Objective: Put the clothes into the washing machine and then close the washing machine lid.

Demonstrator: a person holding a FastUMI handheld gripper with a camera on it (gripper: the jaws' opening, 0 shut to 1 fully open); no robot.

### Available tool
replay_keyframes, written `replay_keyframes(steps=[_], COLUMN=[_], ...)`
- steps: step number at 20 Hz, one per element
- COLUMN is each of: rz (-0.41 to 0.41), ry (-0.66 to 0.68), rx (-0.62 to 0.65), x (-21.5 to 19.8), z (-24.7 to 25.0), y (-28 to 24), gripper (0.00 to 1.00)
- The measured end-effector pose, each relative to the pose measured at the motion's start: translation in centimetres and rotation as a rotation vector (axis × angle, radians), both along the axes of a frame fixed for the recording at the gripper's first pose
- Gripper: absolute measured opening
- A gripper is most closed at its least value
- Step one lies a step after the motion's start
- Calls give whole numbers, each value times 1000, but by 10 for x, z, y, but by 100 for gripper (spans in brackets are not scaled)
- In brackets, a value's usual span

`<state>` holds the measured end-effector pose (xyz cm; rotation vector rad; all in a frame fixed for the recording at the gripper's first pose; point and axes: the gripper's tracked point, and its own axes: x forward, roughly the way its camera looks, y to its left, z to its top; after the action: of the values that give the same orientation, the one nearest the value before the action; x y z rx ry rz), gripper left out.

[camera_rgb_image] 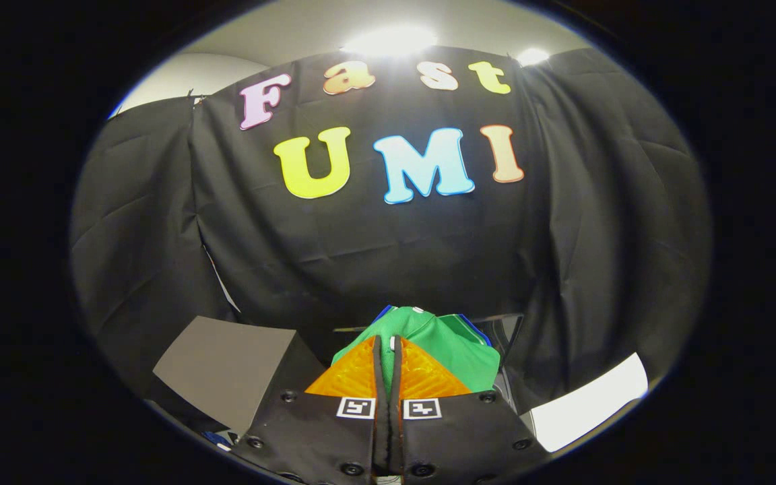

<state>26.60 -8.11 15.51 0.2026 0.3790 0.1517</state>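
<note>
Tongs (386,350) come first: their two fingers are drawn close together and pinch a green garment (452,343) between them, the cloth bunched just ahead of the tips and spilling to their right, a thin blue edge showing along its top. Taking that garment as the landmark and reading from the left, a flat grey panel (226,367) lies well to its left, tilted, with a dark surface beside it. Directly behind the garment sits a dark glossy rim or frame (506,333), partly hidden by the cloth; what it belongs to cannot be told. Right of the garment, lower down, lies a white strip (590,404). Black cloth wall (388,256) hangs behind everything.
</note>
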Motion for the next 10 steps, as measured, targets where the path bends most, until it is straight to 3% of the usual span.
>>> replay_keyframes(steps=[10], rz=[-1], ry=[134], rx=[-23], x=[23], z=[-100], y=[-13], gripper=[1])
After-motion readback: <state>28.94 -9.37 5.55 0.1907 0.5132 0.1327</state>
